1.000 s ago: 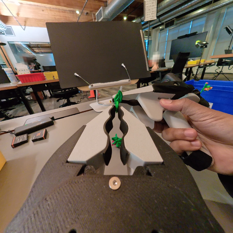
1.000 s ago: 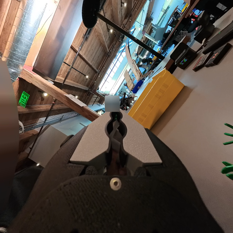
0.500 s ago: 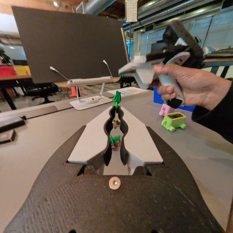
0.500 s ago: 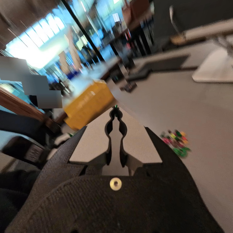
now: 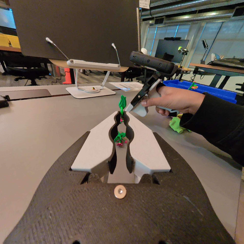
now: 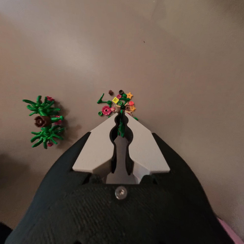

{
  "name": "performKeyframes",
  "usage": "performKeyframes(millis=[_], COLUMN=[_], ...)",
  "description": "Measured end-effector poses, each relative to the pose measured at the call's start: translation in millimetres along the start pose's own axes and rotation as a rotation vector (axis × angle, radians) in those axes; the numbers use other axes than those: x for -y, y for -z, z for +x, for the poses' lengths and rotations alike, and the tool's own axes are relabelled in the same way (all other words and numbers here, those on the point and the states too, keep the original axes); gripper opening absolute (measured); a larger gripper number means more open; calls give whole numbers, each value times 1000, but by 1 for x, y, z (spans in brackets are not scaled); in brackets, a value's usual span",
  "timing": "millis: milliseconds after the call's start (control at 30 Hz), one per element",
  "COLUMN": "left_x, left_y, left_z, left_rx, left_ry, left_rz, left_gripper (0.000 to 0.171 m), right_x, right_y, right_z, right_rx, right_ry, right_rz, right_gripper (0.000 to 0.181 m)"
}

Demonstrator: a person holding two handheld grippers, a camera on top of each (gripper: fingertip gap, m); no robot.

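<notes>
The left gripper (image 5: pixel 122 114), pale grey wavy-edged fingers in a ribbed black shell, is pinched on a glossy green plastic leaf piece (image 5: pixel 122 104) standing upright above the matte grey surface (image 5: pixel 46 125). Beyond the leaf piece stands a dark board (image 5: pixel 79 29) on a white stand. The right gripper (image 6: pixel 121 116), pointing down beside the leaf piece, is closed on a thin green stem (image 6: pixel 121 126) over a heap of small flower parts (image 6: pixel 118 104); a leafy sprig (image 6: pixel 44 121) lies left of the heap.
</notes>
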State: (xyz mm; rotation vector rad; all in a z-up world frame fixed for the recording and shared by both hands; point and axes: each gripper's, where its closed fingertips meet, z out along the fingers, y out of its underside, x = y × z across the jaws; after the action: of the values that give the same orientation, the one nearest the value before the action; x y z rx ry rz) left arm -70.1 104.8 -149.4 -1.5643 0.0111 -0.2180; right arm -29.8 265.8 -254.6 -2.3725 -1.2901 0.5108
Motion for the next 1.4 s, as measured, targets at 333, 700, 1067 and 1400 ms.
performKeyframes(millis=[333,700,1067,1400], left_x=[-7,8,11,9], left_y=[-3,2,3,1], left_z=[-5,4,14,14], left_rx=[-42,-118,-106,7], left_ry=[126,193,55,-166], left_rz=[-27,49,56,24], left_gripper=[0,0,0,0], right_x=[23,15,14,12], right_y=[35,109,125,119], right_z=[-24,-173,-178,-177], right_rx=[32,564,783,779], right_ry=[71,199,46,6], right_rz=[198,651,675,650], right_gripper=[20,14,2,0])
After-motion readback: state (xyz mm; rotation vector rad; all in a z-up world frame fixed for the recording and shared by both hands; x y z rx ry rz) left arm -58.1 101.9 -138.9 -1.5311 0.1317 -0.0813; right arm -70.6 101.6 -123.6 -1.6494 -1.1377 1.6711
